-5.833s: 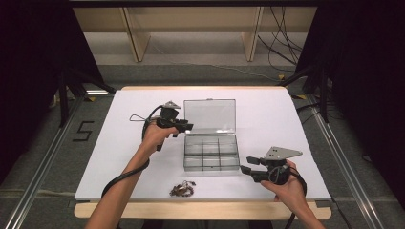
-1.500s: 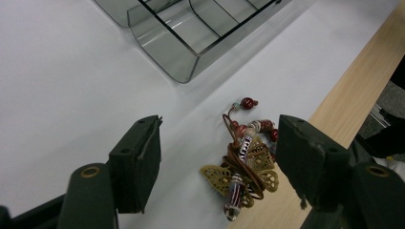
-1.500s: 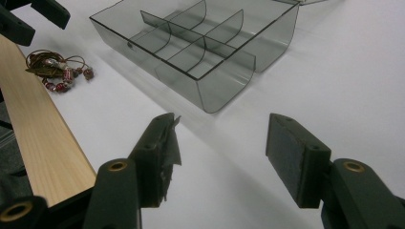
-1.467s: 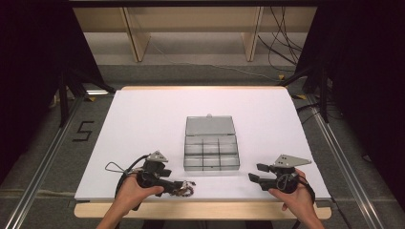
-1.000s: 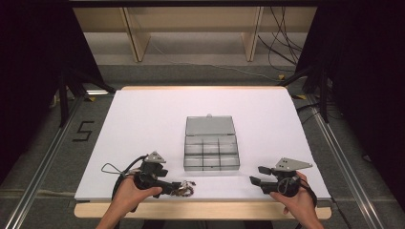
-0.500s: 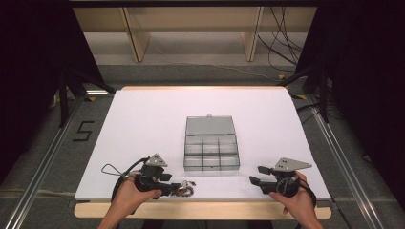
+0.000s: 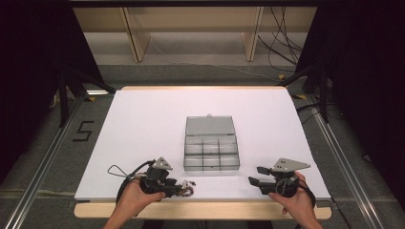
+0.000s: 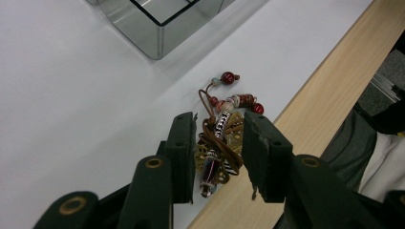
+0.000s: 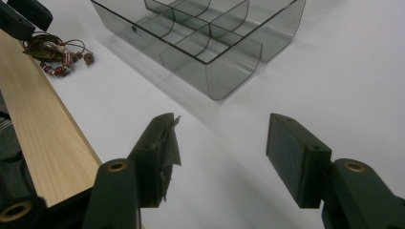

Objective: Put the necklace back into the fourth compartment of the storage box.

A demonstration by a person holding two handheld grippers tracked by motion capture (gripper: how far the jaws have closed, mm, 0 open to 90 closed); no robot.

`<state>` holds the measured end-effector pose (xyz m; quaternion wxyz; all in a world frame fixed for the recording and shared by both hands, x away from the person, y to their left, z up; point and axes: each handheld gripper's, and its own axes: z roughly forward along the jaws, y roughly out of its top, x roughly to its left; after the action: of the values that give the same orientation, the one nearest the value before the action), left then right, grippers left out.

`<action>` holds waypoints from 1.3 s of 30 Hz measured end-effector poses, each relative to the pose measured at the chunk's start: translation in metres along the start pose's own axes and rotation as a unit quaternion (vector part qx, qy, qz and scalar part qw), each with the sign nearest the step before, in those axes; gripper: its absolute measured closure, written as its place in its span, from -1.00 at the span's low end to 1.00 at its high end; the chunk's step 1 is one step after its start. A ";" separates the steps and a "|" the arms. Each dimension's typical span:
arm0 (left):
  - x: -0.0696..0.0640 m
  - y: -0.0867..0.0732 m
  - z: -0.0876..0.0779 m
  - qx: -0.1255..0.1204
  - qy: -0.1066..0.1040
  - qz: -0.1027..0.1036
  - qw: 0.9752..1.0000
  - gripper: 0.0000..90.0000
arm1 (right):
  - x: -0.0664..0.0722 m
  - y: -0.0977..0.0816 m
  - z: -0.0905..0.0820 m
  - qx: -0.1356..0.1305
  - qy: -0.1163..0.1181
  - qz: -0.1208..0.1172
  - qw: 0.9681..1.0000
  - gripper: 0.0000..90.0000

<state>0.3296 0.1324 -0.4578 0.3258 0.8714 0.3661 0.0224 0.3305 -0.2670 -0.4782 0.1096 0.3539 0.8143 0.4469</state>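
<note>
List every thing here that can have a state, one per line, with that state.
Compartment box: lid open, laid back flat; the compartments that show look empty.
Beaded cord jewelry: bunched on the table near its wooden edge, between the left claw's jaws.
Left claw: jaws have just been closing around the jewelry.
Right claw: open, empty, above bare table.

Right gripper [image 9: 219, 157] agape over white table [image 9: 310, 71], facing clear divided box [image 9: 205, 38].
</note>
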 end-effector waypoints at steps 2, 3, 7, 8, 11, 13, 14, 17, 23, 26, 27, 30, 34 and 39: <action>0.001 0.001 -0.001 0.024 -0.001 0.023 0.999 0.44 | 0.000 0.000 -0.001 -0.001 -0.003 -0.006 1.000 -0.01; -0.003 0.000 0.003 0.006 0.003 -0.003 1.000 0.48 | 0.000 0.000 0.000 -0.002 -0.008 -0.007 1.000 -0.01; 0.002 0.001 0.004 0.029 0.001 0.022 0.999 0.51 | 0.000 0.000 0.000 0.000 -0.009 -0.009 1.000 -0.01; 0.002 0.001 0.005 0.032 0.000 0.027 0.999 0.55 | 0.001 0.000 0.000 0.003 -0.005 -0.002 1.000 -0.01; 0.001 0.001 0.006 0.035 -0.002 0.026 0.999 0.61 | 0.001 0.000 0.000 -0.001 -0.007 -0.008 1.000 -0.01; 0.002 0.001 0.007 0.037 0.003 0.028 0.999 0.68 | 0.001 0.000 0.000 0.000 -0.006 -0.007 1.000 -0.01; 0.002 0.001 0.007 0.037 0.005 0.032 0.999 0.72 | 0.001 0.000 0.000 0.003 -0.005 -0.006 1.000 -0.01; 0.001 0.001 0.007 0.036 0.006 0.036 0.999 0.80 | 0.001 0.000 0.000 0.002 -0.006 -0.007 1.000 -0.01; -0.005 0.002 0.009 0.024 0.022 0.044 0.998 0.83 | 0.001 0.000 0.000 0.001 -0.007 -0.008 1.000 -0.01; -0.006 0.003 0.007 0.027 0.024 0.053 0.998 0.83 | 0.001 0.000 0.000 0.002 -0.007 -0.006 1.000 -0.01; -0.007 0.004 0.007 0.024 0.027 0.064 0.997 0.83 | 0.001 0.000 0.000 0.003 -0.006 -0.006 1.000 -0.01; -0.007 0.008 0.004 0.019 0.029 0.071 0.997 0.83 | 0.000 0.000 0.000 0.000 -0.005 -0.009 1.000 -0.01; -0.008 0.013 -0.003 0.009 0.033 0.073 0.997 0.84 | 0.000 0.000 0.000 0.000 0.002 -0.004 1.000 -0.01; -0.010 0.020 -0.010 0.000 0.039 0.091 0.995 0.84 | 0.002 0.000 0.000 0.000 -0.004 0.005 1.000 -0.01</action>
<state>0.3321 0.1215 -0.4367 0.3076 0.8997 0.2975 0.0860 0.3287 -0.2654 -0.4777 0.1107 0.3596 0.8120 0.4461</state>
